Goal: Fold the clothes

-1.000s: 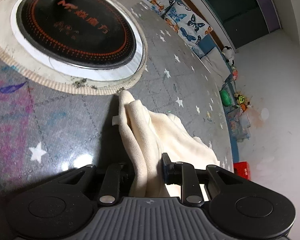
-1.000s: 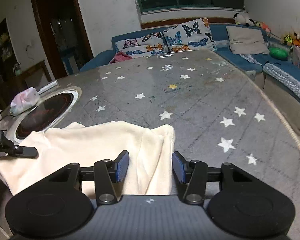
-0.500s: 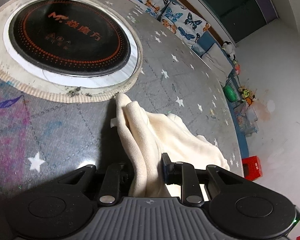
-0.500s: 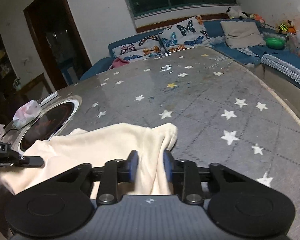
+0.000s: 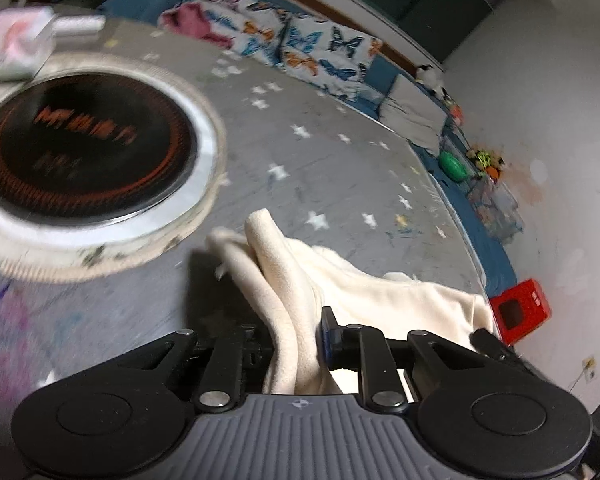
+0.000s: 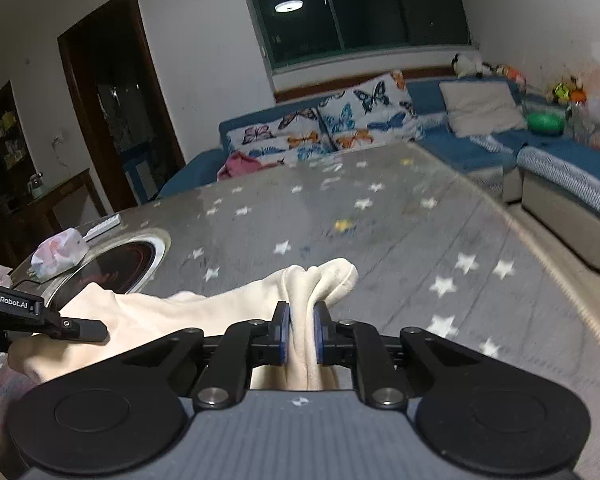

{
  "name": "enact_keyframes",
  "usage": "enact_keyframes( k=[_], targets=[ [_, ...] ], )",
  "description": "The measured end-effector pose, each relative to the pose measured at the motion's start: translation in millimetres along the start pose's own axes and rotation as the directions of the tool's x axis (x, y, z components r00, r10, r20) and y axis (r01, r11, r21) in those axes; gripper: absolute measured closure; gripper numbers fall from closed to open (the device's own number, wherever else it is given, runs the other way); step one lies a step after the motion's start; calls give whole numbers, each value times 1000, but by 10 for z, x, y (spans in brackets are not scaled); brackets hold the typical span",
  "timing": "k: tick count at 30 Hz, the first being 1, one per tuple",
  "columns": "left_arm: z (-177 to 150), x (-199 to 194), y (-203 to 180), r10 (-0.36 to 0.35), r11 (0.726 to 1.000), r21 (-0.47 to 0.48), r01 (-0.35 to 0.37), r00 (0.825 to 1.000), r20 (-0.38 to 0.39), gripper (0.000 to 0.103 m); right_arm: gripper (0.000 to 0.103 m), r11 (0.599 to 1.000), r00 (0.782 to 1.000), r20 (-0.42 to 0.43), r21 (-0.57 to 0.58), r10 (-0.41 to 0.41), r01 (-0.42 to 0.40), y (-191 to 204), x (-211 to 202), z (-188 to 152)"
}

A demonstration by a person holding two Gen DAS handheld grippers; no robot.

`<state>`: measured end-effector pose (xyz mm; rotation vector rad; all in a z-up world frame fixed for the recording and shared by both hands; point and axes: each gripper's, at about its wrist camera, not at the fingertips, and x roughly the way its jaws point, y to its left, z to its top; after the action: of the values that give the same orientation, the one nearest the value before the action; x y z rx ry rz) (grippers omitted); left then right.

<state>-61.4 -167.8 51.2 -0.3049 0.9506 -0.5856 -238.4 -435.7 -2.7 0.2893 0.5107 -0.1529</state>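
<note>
Both claws pinching one cream cloth point(image 6: 204, 312).
Left claw point(image 5: 296, 340) and right claw point(image 6: 300, 330) are closing on bunched fabric; the round cooktop point(image 5: 84, 156) sits at ten o'clock.

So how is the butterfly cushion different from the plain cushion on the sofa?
The butterfly cushion is white with colourful butterflies printed all over; the plain cushion is one pale, unpatterned colour. The butterfly cushion sits nearer the dark doorway, the plain cushion nearer the room's corner. Both lean against the blue sofa back.
</note>
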Motion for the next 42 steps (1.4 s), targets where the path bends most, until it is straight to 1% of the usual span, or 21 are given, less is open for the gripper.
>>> enact_keyframes(
  k=[4,12,20,24,28,36,42],
  targets=[
    [90,97,-291,1,998,68,-1,1000,9,83,92,999,999,37,-14,-33,34,-60,-54,124],
    [241,398,-739,-17,988,152,14,1000,18,83,92,994,989,98,-11,-111,113,-304,-47,407],
    [350,748,-1129,-21,975,222,16,1000,20,83,92,983,975,128,10,-180,181,-612,52,622],
    [351,898,-1318,-8,961,278,0,1000,26,83,92,978,971,118,28,-209,207,-758,124,639],
    [307,1044,-1403,9,952,307,-10,1000,7,83,92,972,968,91,43,-232,229,-885,211,596],
    [176,1282,-1406,57,938,345,-39,997,-42,83,92,965,965,35,41,-261,260,-1044,322,455],
    [106,1321,-1349,75,933,358,-46,995,-69,83,92,959,960,0,33,-281,280,-1098,390,367]
  ],
)
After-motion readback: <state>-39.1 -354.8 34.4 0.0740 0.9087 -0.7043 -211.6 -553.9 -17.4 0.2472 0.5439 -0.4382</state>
